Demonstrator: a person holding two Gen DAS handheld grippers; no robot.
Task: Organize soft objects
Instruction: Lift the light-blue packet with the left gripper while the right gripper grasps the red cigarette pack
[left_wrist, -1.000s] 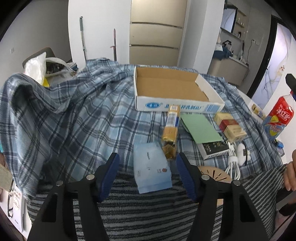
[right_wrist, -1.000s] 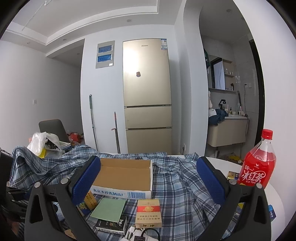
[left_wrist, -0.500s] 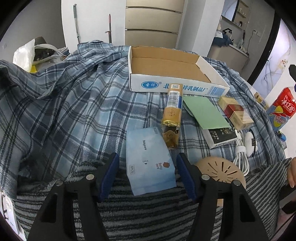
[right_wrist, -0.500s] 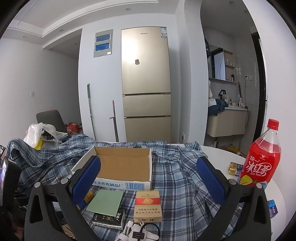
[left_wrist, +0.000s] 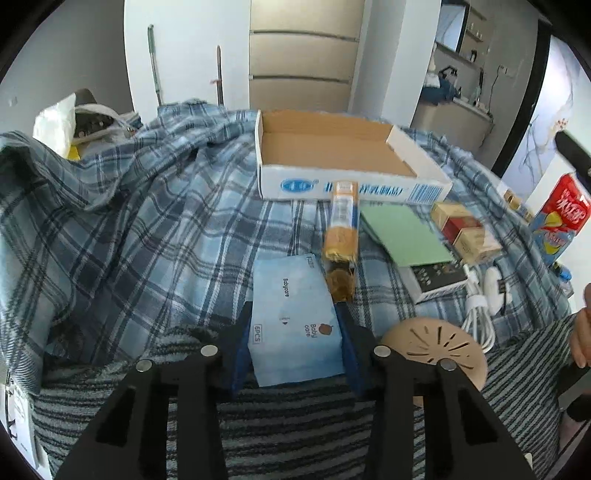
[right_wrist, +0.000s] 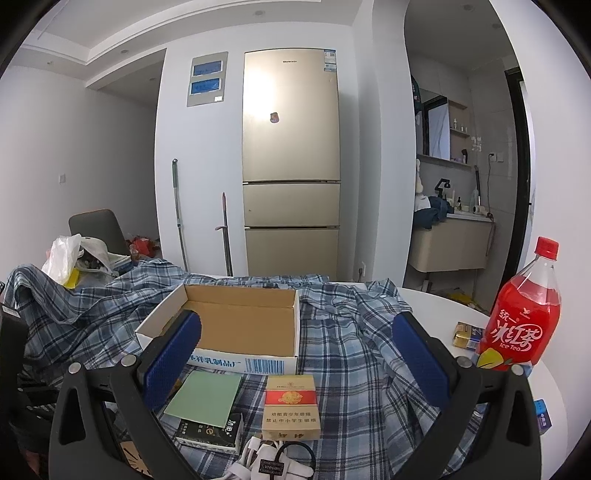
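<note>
A light blue soft wipes pack (left_wrist: 295, 317) lies on the plaid cloth (left_wrist: 147, 236) at the near edge of a striped fabric (left_wrist: 288, 424). My left gripper (left_wrist: 295, 343) is shut on the near part of the pack, its blue pads pressed against both sides. An open cardboard box (left_wrist: 332, 151) stands behind it and also shows in the right wrist view (right_wrist: 236, 325). My right gripper (right_wrist: 295, 362) is open and empty, held above the table in front of the box.
A tall snack tube (left_wrist: 341, 221), a green pad (left_wrist: 406, 236), a cigarette carton (right_wrist: 291, 406), a dark box (right_wrist: 210, 428), white cables (left_wrist: 480, 310) and a round beige disc (left_wrist: 436, 347) lie right of the pack. A red ice tea bottle (right_wrist: 521, 317) stands at the far right.
My left gripper moved forward over the wipes pack and shut on it; it was open before. The right gripper dipped slightly and stays open.
</note>
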